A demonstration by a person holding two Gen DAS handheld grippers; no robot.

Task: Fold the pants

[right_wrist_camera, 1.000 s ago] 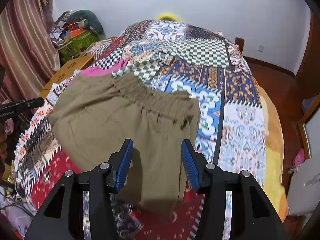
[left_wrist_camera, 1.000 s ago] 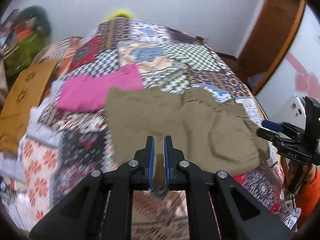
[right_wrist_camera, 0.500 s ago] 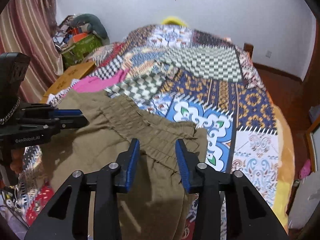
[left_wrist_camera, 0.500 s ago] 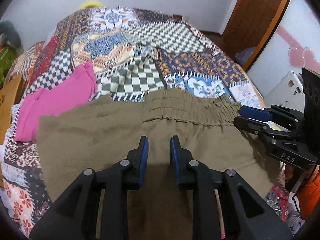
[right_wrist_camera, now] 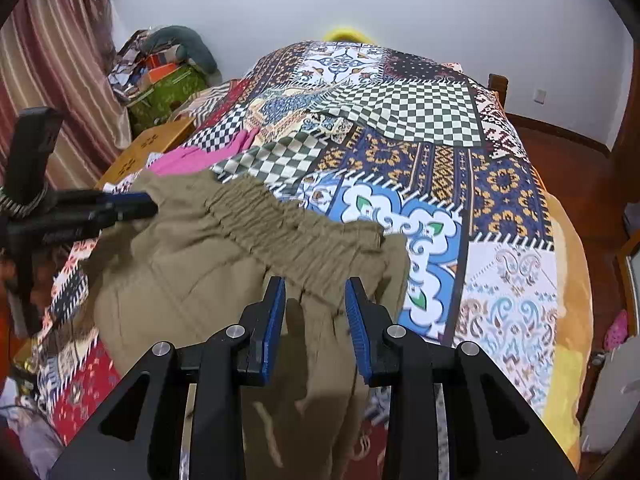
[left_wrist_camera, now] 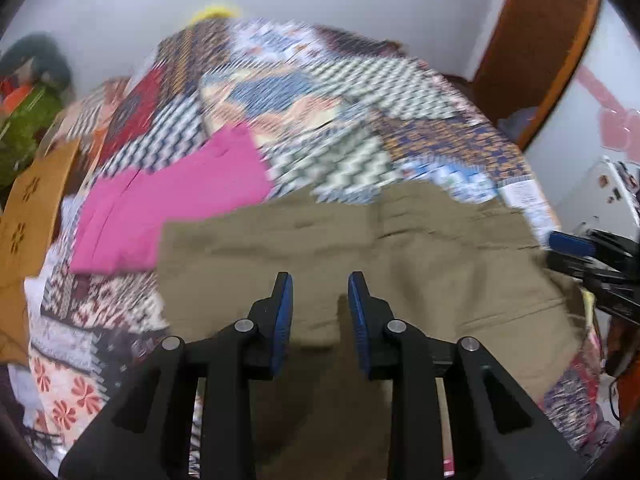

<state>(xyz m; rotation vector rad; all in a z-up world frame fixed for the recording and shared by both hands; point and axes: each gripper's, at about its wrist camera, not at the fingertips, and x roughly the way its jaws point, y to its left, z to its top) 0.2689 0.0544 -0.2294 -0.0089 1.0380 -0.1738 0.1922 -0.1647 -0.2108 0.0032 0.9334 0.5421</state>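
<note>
Olive-khaki pants (left_wrist_camera: 360,260) lie folded across the near end of a bed with a patchwork cover (left_wrist_camera: 320,92). Their elastic waistband (right_wrist_camera: 288,232) faces the bed's middle in the right wrist view. My left gripper (left_wrist_camera: 320,304) is open and empty, just above the pants' near edge. My right gripper (right_wrist_camera: 316,308) is open and empty, over the waistband end of the pants (right_wrist_camera: 180,264). Each gripper shows at the edge of the other's view: the right one in the left wrist view (left_wrist_camera: 580,252), the left one in the right wrist view (right_wrist_camera: 132,208).
A folded pink garment (left_wrist_camera: 160,208) lies on the bed left of the pants, also showing in the right wrist view (right_wrist_camera: 192,158). A wooden bedside piece (left_wrist_camera: 28,220) stands at the left. Bags and clutter (right_wrist_camera: 160,76) sit by striped curtains. A wooden door (left_wrist_camera: 532,40) is at the right.
My left gripper went from shut to open and pulled back to the pants' near edge; its view is blurred by motion. My right gripper narrowed somewhat and moved in over the waistband.
</note>
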